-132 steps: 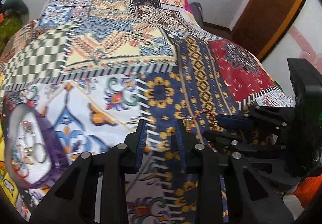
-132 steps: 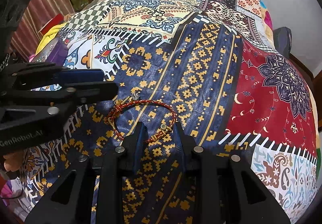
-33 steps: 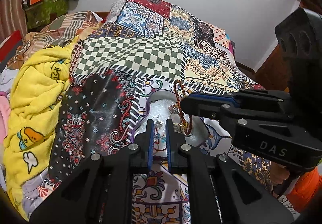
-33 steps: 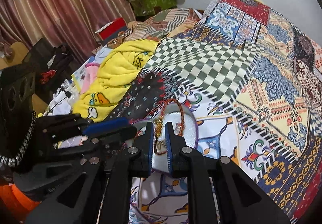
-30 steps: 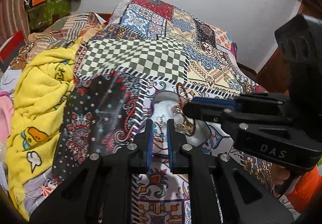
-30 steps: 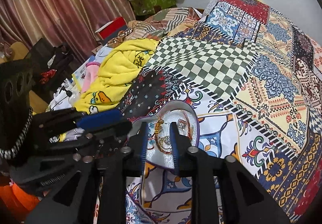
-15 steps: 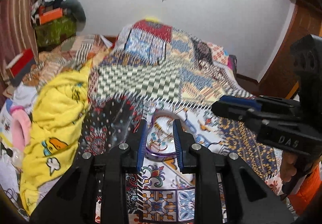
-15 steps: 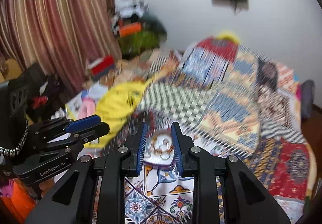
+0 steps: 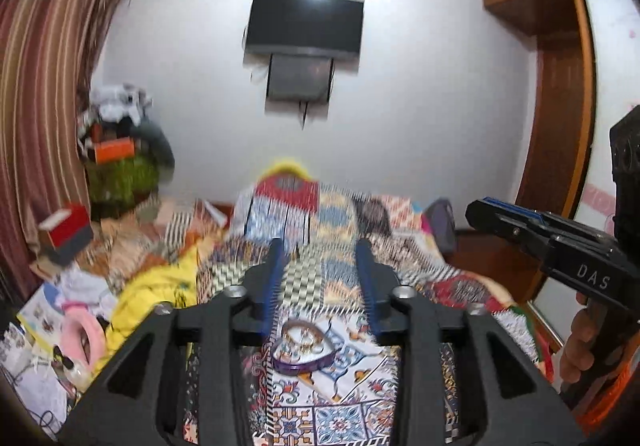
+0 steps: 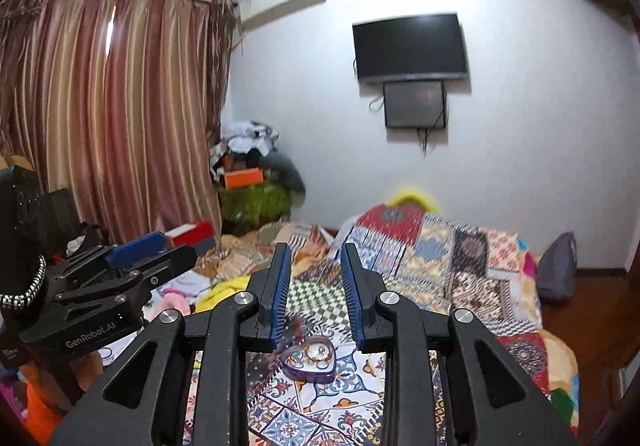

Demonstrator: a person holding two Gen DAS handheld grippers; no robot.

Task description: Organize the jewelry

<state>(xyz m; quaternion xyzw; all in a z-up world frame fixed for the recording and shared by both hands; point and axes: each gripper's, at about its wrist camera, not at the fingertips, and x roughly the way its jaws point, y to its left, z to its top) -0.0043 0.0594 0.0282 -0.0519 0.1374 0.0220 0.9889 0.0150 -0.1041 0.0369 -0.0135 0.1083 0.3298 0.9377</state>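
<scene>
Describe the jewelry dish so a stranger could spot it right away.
Start at the bed's patchwork quilt. On its near white floral patch lies a heart-shaped dish with a purple rim, holding gold rings. It is the only container on the quilt.

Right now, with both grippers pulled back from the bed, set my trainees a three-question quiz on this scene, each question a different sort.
1. True or false: the left gripper is shut on a bracelet.
2. Multiple choice: the heart-shaped box rests on A) the floor, B) the patchwork bedspread, C) a shelf.
3. Fill in: the box rim is coloured ____.

Key
1. False. Its blue-padded fingers stand apart with nothing between them; the right gripper is open and empty too.
2. B. It sits on the bedspread below both grippers, with rings and bangles inside.
3. Purple.
</scene>
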